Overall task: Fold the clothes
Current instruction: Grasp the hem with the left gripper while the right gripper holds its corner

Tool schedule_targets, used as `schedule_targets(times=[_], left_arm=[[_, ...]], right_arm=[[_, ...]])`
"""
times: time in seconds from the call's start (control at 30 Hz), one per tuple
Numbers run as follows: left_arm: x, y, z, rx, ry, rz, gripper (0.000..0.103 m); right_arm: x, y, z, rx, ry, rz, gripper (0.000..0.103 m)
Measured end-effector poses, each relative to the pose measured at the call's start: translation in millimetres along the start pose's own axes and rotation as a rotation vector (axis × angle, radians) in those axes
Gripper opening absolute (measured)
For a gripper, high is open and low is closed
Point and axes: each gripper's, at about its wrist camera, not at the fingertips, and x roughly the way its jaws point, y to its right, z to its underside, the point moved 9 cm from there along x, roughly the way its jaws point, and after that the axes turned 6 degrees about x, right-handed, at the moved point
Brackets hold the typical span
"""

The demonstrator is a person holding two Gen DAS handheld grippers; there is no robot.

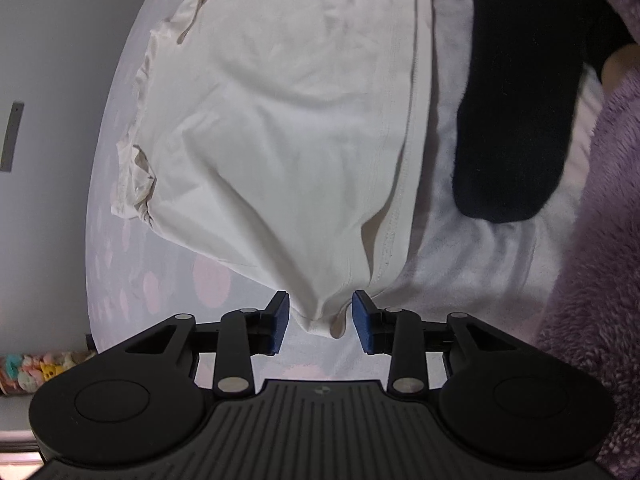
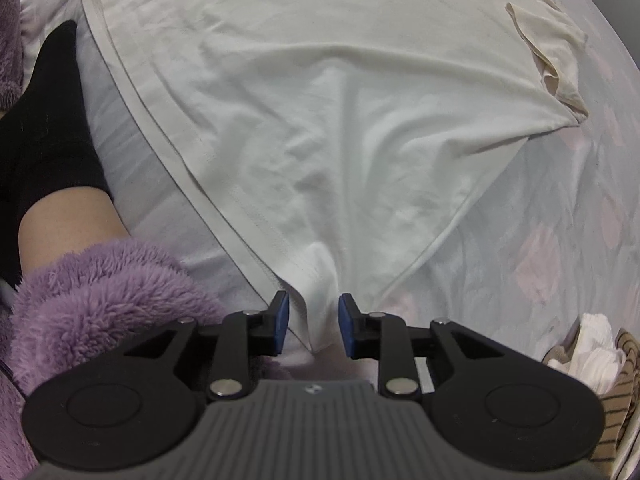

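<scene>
A: Where is the shirt?

B: The cream shirt (image 1: 272, 120) lies spread on a bed sheet (image 1: 168, 264) with pale pink dots. In both wrist views a corner of its hem bunches toward the camera.

A: And the left gripper (image 1: 320, 320)?

B: Its blue-padded fingers (image 1: 280, 322) stand apart, one on each side of a gathered hem corner. The cloth sits in the gap; I cannot tell whether the pads touch it.

A: The right gripper (image 2: 313, 326)?

B: Much the same: fingers (image 2: 346, 326) apart, with a pointed fold of hem between them.

A: Anything else nearby?

B: A foot in a black sock (image 2: 44, 128) rests on the sheet just left of the shirt, with a fuzzy purple sleeve or robe (image 2: 104, 292) near it. At the near right lie a white cloth (image 2: 592, 354) and a brown striped garment (image 2: 620, 404), well apart from the shirt.
</scene>
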Motion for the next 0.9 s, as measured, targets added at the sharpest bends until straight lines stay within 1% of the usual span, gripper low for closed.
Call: schedule_targets(times=[0.13,0.2,0.3,0.37,0.43,0.57,0.63,0.7,0.87,0.9], left_arm=[[5.8,-0.1,2.4,-0.042,-0.02,0.016,0.033],[5.5,-3.1,2.2,-0.084,-0.019,0.025,0.026],[-5.3,-14.3,-2.8,-0.169,0.032,0.055,0.026],[-6.2,-17.8,-3.1,-0.179,0.028,0.051,0.026],[-0.5,-14.4,-1.0,-0.146,-0.001,0.048,0.026],[11.3,-0.1,3.6,-0.083,-0.039,0.074,0.025],[14.6,1.8,5.5,-0.063,-0.049,0.059,0.024],[17.6,2.3,6.8,-0.046,-0.059,0.04,0.017],[20.3,2.3,6.1,-0.069,-0.062,0.046,0.006],[20.8,2.3,6.0,-0.074,-0.062,0.048,0.003]], right_arm=[[1.0,-0.1,2.3,0.017,0.004,-0.008,0.03],[1.0,0.8,2.4,0.018,0.004,-0.007,0.03],[0.7,1.9,2.9,0.02,0.004,-0.003,0.032],[0.9,2.0,4.2,0.024,0.006,-0.005,0.032],[1.4,0.8,4.1,0.03,0.007,-0.011,0.032],[1.1,0.0,5.2,0.035,0.008,-0.011,0.032],[-0.4,-0.2,6.6,0.038,0.01,-0.008,0.032],[-1.4,-0.1,8.2,0.046,0.012,-0.008,0.032],[-3.7,0.1,11.2,0.06,0.016,-0.018,0.033],[-4.4,0.6,12.6,0.056,0.016,-0.022,0.034]])
